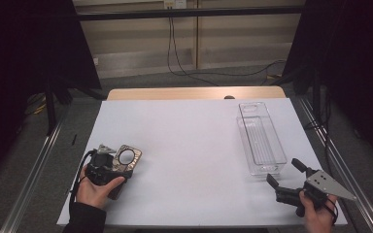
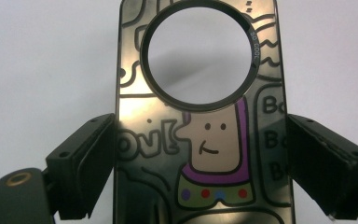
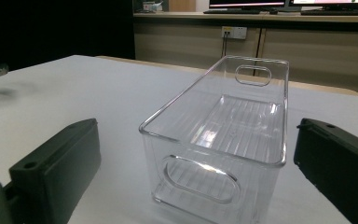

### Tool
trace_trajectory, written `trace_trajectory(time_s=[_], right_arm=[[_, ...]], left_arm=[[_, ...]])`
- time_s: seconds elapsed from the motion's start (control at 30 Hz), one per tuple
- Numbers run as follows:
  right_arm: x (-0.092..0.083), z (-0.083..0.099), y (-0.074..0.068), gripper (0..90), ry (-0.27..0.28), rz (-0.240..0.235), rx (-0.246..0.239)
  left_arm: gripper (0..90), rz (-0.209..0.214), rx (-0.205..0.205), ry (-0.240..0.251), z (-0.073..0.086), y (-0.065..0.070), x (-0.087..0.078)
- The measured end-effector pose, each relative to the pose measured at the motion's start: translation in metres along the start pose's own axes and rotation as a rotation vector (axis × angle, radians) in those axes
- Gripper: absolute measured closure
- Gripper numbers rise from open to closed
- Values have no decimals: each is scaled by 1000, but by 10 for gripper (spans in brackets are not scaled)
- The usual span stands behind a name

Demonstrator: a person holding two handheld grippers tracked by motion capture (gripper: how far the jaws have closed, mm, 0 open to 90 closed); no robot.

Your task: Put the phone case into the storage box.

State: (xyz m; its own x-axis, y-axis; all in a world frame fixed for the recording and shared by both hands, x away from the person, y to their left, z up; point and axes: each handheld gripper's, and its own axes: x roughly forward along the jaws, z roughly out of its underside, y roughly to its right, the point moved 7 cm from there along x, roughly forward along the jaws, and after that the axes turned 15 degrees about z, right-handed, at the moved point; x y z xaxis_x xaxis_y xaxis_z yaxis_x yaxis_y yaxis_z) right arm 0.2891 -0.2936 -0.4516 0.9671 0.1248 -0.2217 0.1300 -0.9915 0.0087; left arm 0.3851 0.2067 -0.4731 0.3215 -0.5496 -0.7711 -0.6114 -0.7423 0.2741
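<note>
A white table [image 1: 194, 141] sits in the middle. Behind it, black cables [image 1: 175, 63] lie on the floor, with a wall socket [image 3: 234, 31] higher up. A metal rail [image 1: 29, 189] runs beside it.

Overhead forward-down view, two close jaw-level views

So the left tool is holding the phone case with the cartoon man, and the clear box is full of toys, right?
Not quite. The clear box is empty; the right gripper view shows straight through it to its ribbed bottom. The rest is right: the left tool is holding the phone case with the cartoon man.
</note>
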Motion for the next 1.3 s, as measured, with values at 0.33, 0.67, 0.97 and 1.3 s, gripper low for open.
trace_trajectory(time_s=[0.33, 0.67, 0.97, 1.3], right_arm=[[0, 0, 0, 1, -2, -2, -2], [-1, 0, 0, 1, -2, 1, -1], [-1, 0, 0, 1, 0, -6, 1], [-1, 0, 0, 1, 1, -4, 2]], left_arm=[[125, 38, 59, 108, -11, 11, -10], [125, 55, 133, 228, -21, 22, -19], [125, 49, 176, 345, -30, 35, -34], [124, 118, 259, 383, -34, 50, -31]])
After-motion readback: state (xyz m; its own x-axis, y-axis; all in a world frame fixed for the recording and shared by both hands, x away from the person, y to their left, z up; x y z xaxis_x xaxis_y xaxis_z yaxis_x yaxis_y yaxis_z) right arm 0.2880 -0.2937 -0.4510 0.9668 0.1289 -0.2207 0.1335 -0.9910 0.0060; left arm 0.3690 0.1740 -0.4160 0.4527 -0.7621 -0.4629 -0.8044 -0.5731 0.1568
